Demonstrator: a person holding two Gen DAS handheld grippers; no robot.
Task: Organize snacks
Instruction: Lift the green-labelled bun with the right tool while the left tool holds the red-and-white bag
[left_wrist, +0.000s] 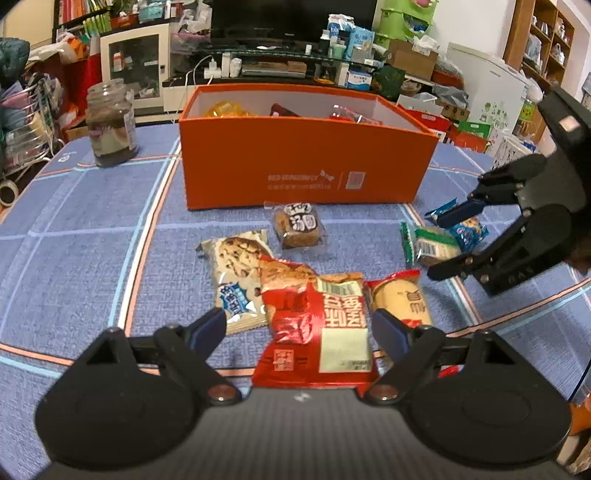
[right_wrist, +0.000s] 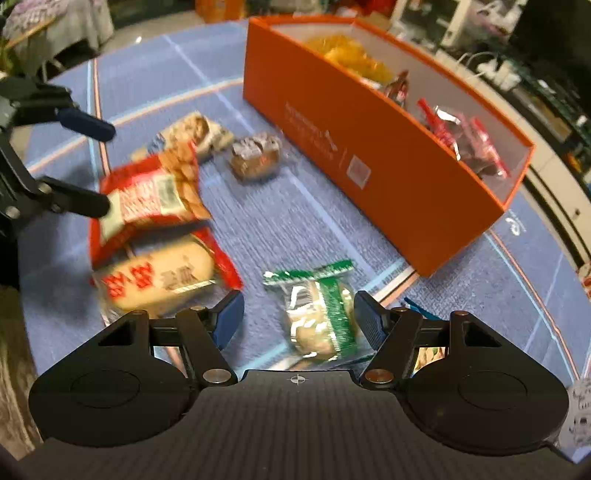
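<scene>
An orange box (left_wrist: 303, 166) (right_wrist: 369, 147) stands on the blue cloth and holds a yellow packet and red packets. My left gripper (left_wrist: 299, 326) (right_wrist: 90, 166) is open over a red snack packet (left_wrist: 314, 325) (right_wrist: 155, 195), which lies between its fingers without being pinched. My right gripper (right_wrist: 300, 315) (left_wrist: 450, 242) is open around a green-edged packet (right_wrist: 321, 314) (left_wrist: 428, 243) that rests on the cloth. A blue packet (left_wrist: 469, 230) lies just beside it. A chocolate-chip cookie packet (left_wrist: 236, 273), a brown cake in clear wrap (left_wrist: 297, 225) (right_wrist: 255, 155) and a pale cake in red wrap (left_wrist: 400, 295) (right_wrist: 162, 277) lie loose.
A glass jar (left_wrist: 110, 122) stands at the far left of the table, left of the box. Bare cloth (right_wrist: 280, 221) runs between the loose snacks and the box front. Cluttered shelves, cartons and a cabinet stand beyond the table's far edge.
</scene>
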